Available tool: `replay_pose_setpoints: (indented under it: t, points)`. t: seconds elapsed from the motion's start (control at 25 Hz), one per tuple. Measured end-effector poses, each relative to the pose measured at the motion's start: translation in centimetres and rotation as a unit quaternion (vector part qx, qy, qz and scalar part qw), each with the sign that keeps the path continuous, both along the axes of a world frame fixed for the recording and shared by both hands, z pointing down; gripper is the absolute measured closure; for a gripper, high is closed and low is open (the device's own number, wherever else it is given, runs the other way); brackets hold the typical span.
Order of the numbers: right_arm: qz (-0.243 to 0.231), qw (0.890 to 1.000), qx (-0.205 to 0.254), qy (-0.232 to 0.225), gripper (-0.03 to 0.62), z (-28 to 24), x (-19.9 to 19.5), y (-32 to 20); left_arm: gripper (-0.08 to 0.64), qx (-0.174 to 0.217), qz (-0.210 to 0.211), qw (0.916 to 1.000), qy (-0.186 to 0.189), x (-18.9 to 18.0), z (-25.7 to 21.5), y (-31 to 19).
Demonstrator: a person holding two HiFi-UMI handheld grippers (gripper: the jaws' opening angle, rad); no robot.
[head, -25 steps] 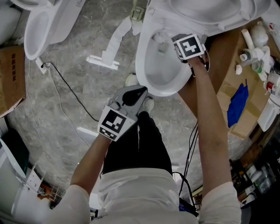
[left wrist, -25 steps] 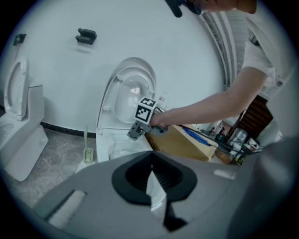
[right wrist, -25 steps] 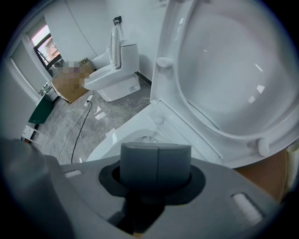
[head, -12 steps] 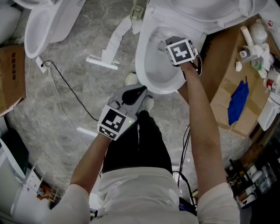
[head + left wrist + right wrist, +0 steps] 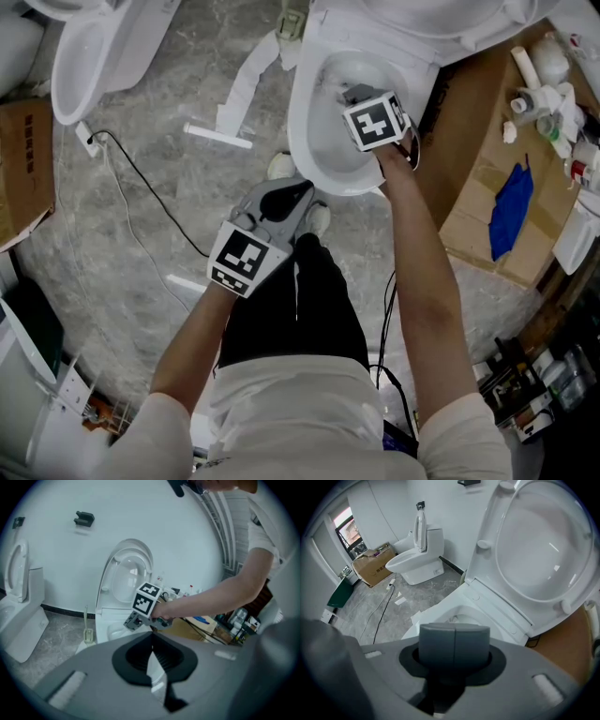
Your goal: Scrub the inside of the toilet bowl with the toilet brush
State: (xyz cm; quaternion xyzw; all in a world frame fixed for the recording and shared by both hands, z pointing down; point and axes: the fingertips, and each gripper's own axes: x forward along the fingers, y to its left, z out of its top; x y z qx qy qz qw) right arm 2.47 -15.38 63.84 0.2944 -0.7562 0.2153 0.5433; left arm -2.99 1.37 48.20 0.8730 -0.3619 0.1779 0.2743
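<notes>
The white toilet bowl [image 5: 314, 141] lies open below me, its lid [image 5: 543, 541] and seat raised. My right gripper [image 5: 351, 95] hangs over the bowl's middle, pointing down into it. Its pads [image 5: 438, 644] are pressed together with nothing between them. The left gripper view shows it [image 5: 129, 620] above the rim. My left gripper [image 5: 303, 195] is shut and empty, held outside the bowl's front rim above my legs. The toilet brush [image 5: 86, 629] stands in its holder on the floor left of the toilet, apart from both grippers.
A second toilet [image 5: 94, 56] stands at the far left, with a cardboard box [image 5: 23, 169] beside it. A black cable [image 5: 150, 197] and a white plastic part [image 5: 234, 103] lie on the marble floor. Right of the toilet, flattened cardboard [image 5: 469, 159] carries bottles and a blue cloth [image 5: 511, 220].
My right gripper has moved left and a little nearer, from the bowl's right rim to over its middle. The left gripper has stayed put.
</notes>
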Motion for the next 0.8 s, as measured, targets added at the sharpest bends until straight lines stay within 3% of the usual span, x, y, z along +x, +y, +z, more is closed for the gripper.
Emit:
replay_pose_setpoints:
  t: [0.28, 0.8]
  points:
    - [-0.001, 1.000, 0.002, -0.011, 0.445, -0.1, -0.2, 2.9, 0.568, 0.001, -0.001, 1.0000, -0.003, 0.2, 0.1, 0.1]
    - [-0.062, 0.998, -0.013, -0.020, 0.445, -0.5, 0.8, 9.3, 0.568, -0.003, -0.008, 0.9999, -0.014, 0.8, 0.4, 0.4]
